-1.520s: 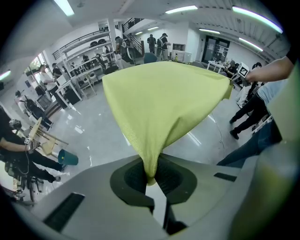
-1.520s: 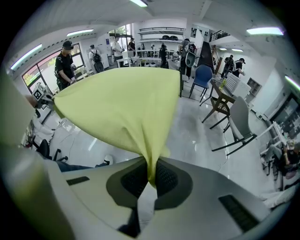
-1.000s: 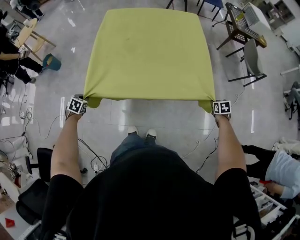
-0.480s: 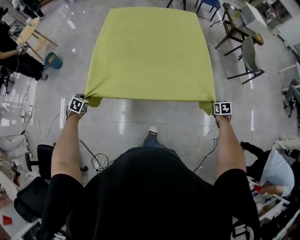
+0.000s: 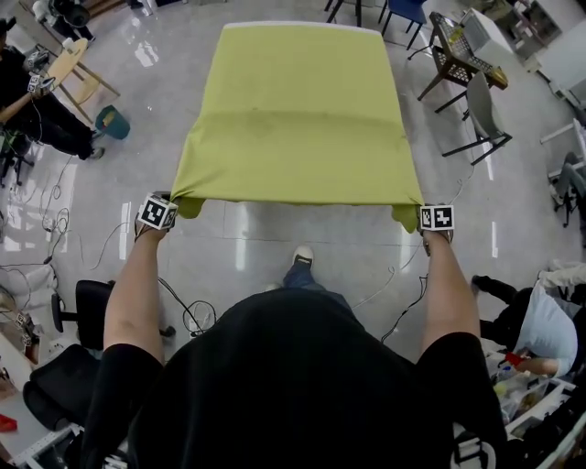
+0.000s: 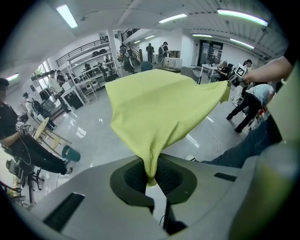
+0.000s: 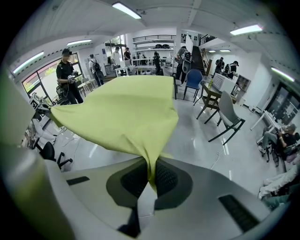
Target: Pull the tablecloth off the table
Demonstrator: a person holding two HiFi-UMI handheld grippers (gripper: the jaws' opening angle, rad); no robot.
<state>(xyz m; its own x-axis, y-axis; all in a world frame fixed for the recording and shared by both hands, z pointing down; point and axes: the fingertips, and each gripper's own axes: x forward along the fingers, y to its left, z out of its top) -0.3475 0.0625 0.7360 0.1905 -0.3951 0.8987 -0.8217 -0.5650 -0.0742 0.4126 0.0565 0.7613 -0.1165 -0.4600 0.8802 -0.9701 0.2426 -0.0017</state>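
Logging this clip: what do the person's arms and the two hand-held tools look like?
The left tool and right tool are pale grey moulded shells with black ribbed pads at the jaws. Each carries a white cube printed with black square markers, one on the left and one on the right. The person wears a black short-sleeved shirt, leaving the forearms bare. No cables show on the tools.

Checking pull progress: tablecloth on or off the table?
Partly off: tablecloth far part rests on table; near edge stretched between left tongs and right tongs.
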